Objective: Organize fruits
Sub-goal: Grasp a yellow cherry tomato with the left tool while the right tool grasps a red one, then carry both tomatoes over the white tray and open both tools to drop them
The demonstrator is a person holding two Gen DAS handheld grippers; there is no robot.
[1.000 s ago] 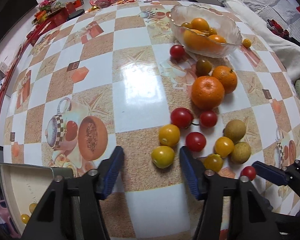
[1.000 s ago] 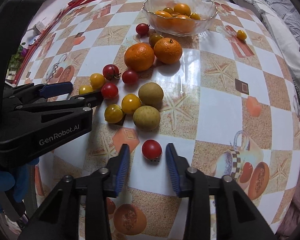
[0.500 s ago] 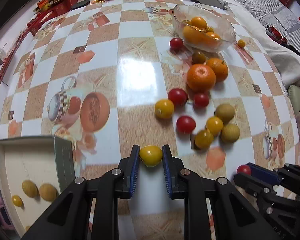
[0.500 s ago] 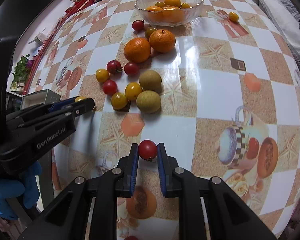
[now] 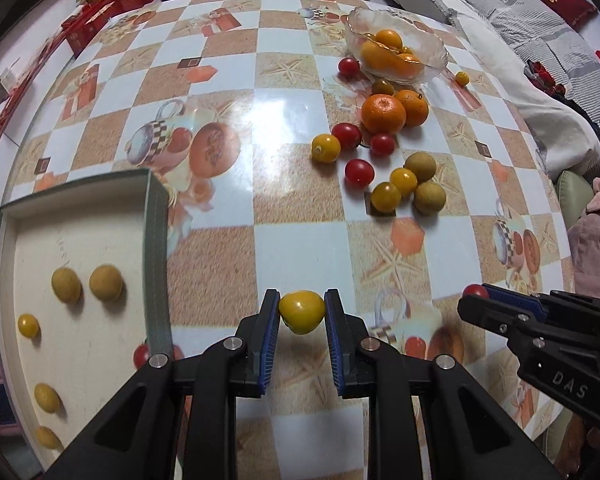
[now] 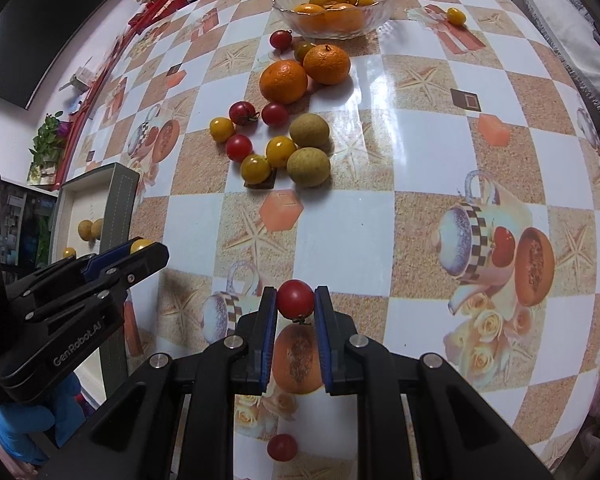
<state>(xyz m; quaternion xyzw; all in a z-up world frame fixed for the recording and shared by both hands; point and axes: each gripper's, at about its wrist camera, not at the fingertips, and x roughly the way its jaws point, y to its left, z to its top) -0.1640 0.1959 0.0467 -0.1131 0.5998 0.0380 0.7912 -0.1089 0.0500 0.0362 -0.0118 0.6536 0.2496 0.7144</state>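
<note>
My left gripper [image 5: 302,312] is shut on a yellow cherry tomato [image 5: 302,311], held above the table just right of a shallow grey-rimmed tray [image 5: 156,240]. The tray holds several small yellow and tan fruits [image 5: 106,282]. My right gripper [image 6: 295,302] is shut on a red cherry tomato [image 6: 295,299], held above the table; it also shows in the left wrist view [image 5: 476,293]. A cluster of loose tomatoes, longans and two oranges [image 5: 382,114] lies farther out on the table. A glass bowl [image 5: 436,50] with oranges stands behind them.
The checkered table [image 5: 228,92] carries red boxes [image 5: 100,20] and snack packets at its far edge. A sofa with grey cushions [image 5: 540,32] lies to the right. One red tomato [image 6: 282,446] lies on the table under my right gripper. Another red tomato [image 5: 141,355] lies beside the tray wall.
Both grippers closed on their tomatoes, lifted them off the table and drew back. The left gripper has moved nearer the tray, which now fills more of its view.
</note>
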